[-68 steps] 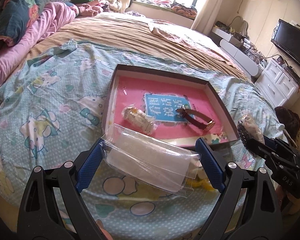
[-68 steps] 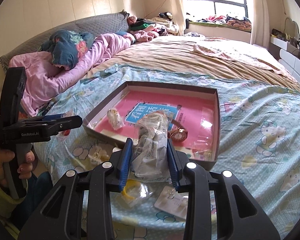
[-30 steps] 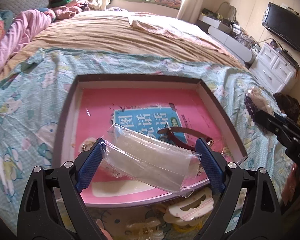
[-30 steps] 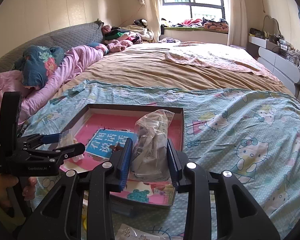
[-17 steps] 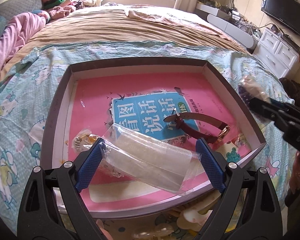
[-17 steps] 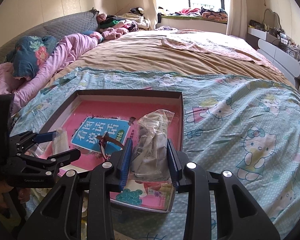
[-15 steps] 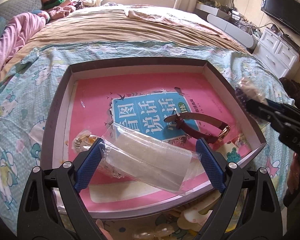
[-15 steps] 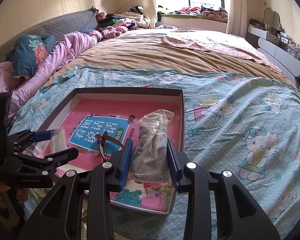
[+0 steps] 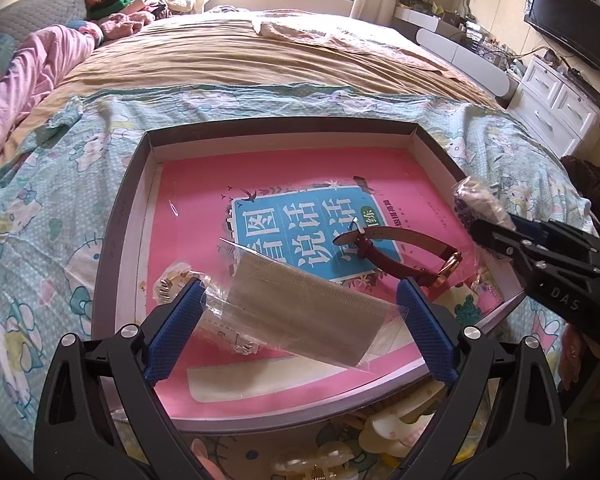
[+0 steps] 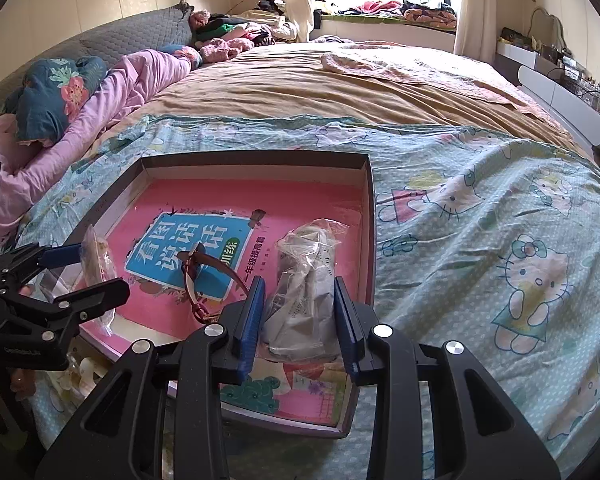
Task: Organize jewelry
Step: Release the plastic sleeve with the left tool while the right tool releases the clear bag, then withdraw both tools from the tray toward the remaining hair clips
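Looking down the left claw, I see its blue fingers spread wide, having just been opening, with a flat clear packet lying slanted between them; the pads look clear of its edges, so it seems let go and sits low over the near part of the shallow box. Just beyond the claw's tips a red-strapped watch lies on the pink book cover lining the box, and a small bagged trinket sits just off the left finger. In the right wrist view, the right claw is closed partway on a crumpled clear bag of jewelry, both pads pressing its sides, held over the box's near right corner; the watch lies just left of its tips, and the left claw shows farther left at the box's near edge. To do this well, I would say the left claw should back straight out without dragging the packet, and the right should lower its bag onto bare pink beside the watch before opening.
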### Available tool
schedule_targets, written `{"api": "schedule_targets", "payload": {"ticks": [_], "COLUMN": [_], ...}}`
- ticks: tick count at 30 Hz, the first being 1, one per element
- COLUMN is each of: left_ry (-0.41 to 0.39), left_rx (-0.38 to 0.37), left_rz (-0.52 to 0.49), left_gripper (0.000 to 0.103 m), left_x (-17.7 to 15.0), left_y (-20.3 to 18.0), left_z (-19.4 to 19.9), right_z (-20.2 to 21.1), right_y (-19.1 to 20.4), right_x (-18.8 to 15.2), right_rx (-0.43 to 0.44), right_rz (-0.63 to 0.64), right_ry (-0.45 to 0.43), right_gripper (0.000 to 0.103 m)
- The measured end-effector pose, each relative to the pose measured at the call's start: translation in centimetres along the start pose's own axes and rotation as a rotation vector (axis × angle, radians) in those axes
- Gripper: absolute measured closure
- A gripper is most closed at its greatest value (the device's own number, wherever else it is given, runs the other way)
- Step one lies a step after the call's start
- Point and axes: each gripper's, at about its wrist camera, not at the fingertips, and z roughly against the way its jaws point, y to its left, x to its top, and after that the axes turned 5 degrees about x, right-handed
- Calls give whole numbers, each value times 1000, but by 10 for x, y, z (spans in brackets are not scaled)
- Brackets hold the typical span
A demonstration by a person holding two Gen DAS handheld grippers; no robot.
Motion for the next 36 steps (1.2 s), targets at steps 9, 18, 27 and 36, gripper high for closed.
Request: {"api": "schedule_targets", "payload": {"ticks": [9,18,27,36], "left_ry": [-16,-35,-54,-85], "left_rx": [-1,-1,1,2], "left_rz": [4,24,30,39], "left_gripper": [11,11,10,10], "left_x": [3,6,5,5], "left_y": [2,7,8,10], "left_z": [9,21,35,54], "right_z": [-4,1,27,62], "right_y": [0,0,5,15], "right_x": [-2,0,6,8], "right_rx": [-1,5,5,6], "right_rz": [-2,-3,5,19], "right_ry": [11,-12,-74,-153], "right_gripper": [70,67,44,24]}}
